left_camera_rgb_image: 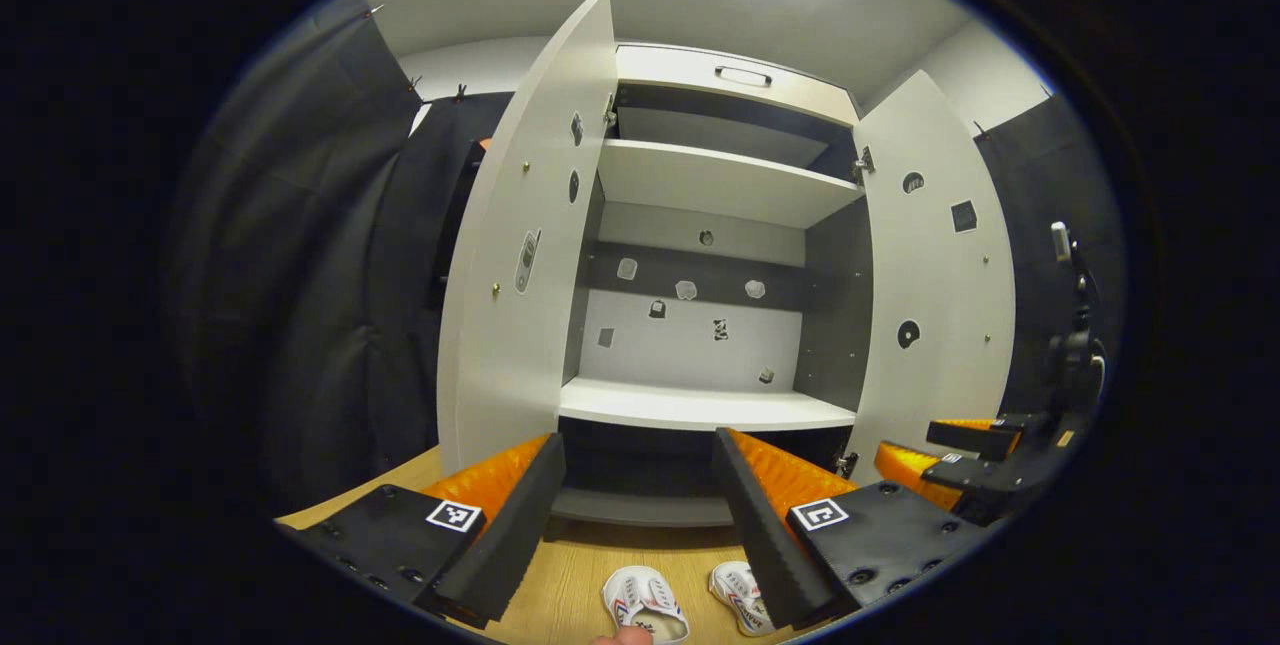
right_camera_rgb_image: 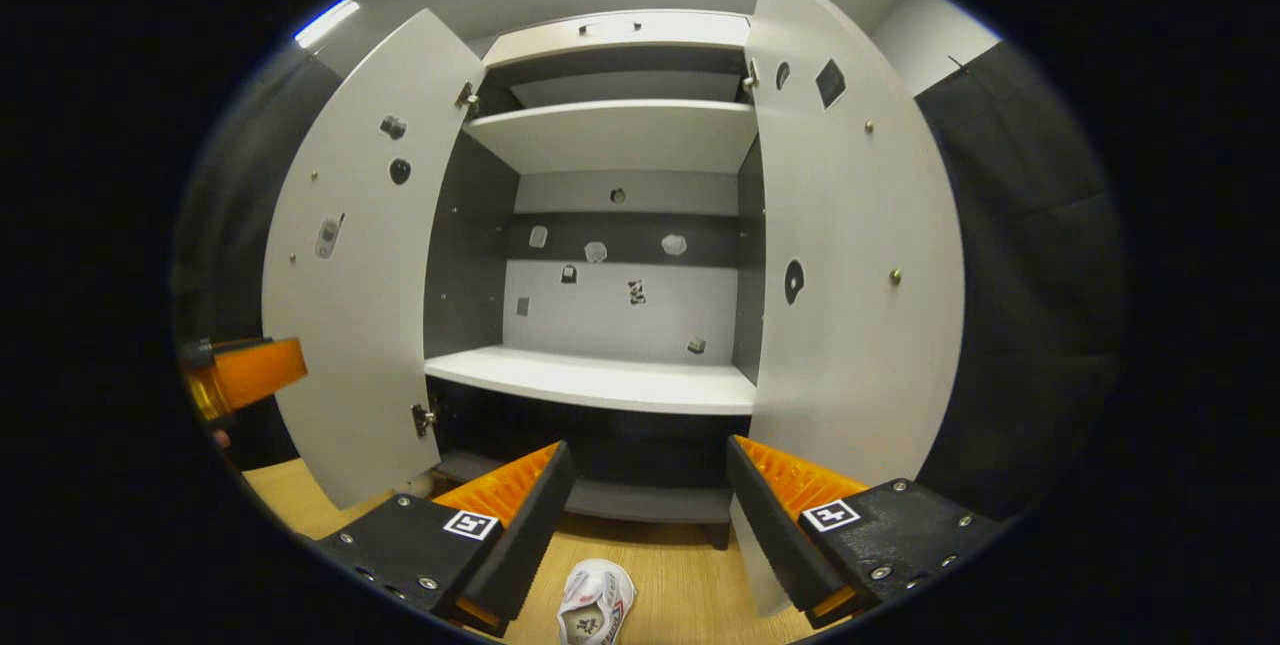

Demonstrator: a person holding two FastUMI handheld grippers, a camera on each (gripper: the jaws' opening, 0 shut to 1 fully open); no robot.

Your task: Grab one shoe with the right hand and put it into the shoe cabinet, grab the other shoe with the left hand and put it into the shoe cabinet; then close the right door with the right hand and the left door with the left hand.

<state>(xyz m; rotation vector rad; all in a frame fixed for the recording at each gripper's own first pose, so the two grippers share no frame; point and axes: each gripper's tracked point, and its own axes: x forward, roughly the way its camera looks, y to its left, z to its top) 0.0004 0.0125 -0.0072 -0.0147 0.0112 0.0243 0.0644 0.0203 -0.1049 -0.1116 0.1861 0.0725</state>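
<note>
Two small white shoes (left_camera_rgb_image: 645, 605) (left_camera_rgb_image: 740, 597) lie side by side on the wooden floor in front of the shoe cabinet (left_camera_rgb_image: 700, 405). My left gripper (left_camera_rgb_image: 640, 510) hangs above them, open and holding nothing. In the right gripper view one white shoe (right_camera_rgb_image: 595, 605) lies on the floor below my right gripper (right_camera_rgb_image: 650, 515), which is open too. Both cabinet doors stand wide: the left door (left_camera_rgb_image: 520, 255) (right_camera_rgb_image: 360, 255) and the right door (left_camera_rgb_image: 940, 265) (right_camera_rgb_image: 860, 245). The right gripper (left_camera_rgb_image: 985, 465) also shows at the right of the left gripper view, and the left gripper (right_camera_rgb_image: 240, 375) at the left edge of the right gripper view.
Inside the cabinet are a low white shelf (right_camera_rgb_image: 600, 380), a higher shelf (right_camera_rgb_image: 620, 135) and a dark bottom bay near the floor. Black cloth walls hang on both sides. A stand with gear (left_camera_rgb_image: 1070, 325) rises at the far right. The floor (right_camera_rgb_image: 690, 585) is light wood.
</note>
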